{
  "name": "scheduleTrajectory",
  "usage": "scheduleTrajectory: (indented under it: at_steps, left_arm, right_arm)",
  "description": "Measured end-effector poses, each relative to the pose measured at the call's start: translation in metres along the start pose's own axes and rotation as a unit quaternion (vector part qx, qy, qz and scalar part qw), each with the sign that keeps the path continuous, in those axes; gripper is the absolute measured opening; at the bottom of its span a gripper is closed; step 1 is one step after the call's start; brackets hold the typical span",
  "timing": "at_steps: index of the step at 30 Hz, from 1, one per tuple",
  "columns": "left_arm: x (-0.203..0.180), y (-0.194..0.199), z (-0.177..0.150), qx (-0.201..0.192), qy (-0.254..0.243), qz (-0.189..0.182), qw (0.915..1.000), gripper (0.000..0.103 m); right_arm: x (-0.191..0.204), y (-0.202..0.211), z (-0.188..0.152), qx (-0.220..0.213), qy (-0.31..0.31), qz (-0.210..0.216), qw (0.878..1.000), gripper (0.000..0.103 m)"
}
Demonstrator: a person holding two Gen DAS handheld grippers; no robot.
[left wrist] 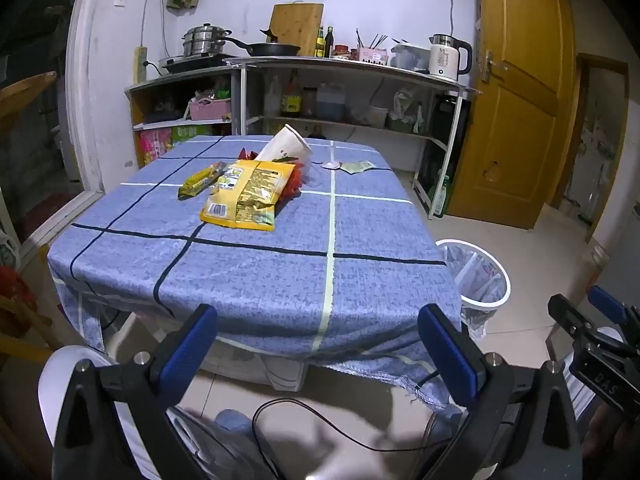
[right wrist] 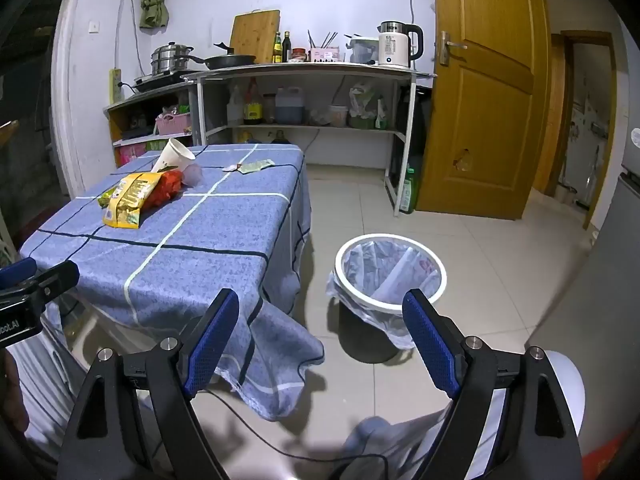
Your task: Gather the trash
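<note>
Both tools agape, wrappers (left wrist: 240,196) on table (left wrist: 260,280)

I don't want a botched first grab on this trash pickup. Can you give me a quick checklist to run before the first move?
1. Left gripper open and empty: ok.
2. Right gripper open and empty: ok.
3. Trash in sight: yellow snack bag, green wrapper, tipped paper cup on the table: ok.
4. Lined trash bin on the floor beside the table, mouth unobstructed: ok.
5. Grippers within reach of the trash: not ok, both hang short of the table's near edge.
6. Cup empty: cannot tell.
</note>
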State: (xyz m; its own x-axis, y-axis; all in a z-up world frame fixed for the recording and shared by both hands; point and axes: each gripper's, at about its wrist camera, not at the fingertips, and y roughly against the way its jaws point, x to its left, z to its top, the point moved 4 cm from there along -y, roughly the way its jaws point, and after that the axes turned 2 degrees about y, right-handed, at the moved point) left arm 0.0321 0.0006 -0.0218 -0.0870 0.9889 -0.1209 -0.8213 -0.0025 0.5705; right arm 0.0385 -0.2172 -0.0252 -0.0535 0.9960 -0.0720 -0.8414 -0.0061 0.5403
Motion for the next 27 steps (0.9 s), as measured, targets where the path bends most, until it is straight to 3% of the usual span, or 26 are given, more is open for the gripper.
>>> scheduleTrajectory:
  at_steps: [27]
  left_arm:
    - [0.0006, -0.0019, 0.0012, 0.007, -0.002, 0.000, 1.0000, 0.101]
  right_arm:
    - [-0.0021, -0.0011, 0.0002, 0.002, -0.001, 0.002, 1.000, 0.084]
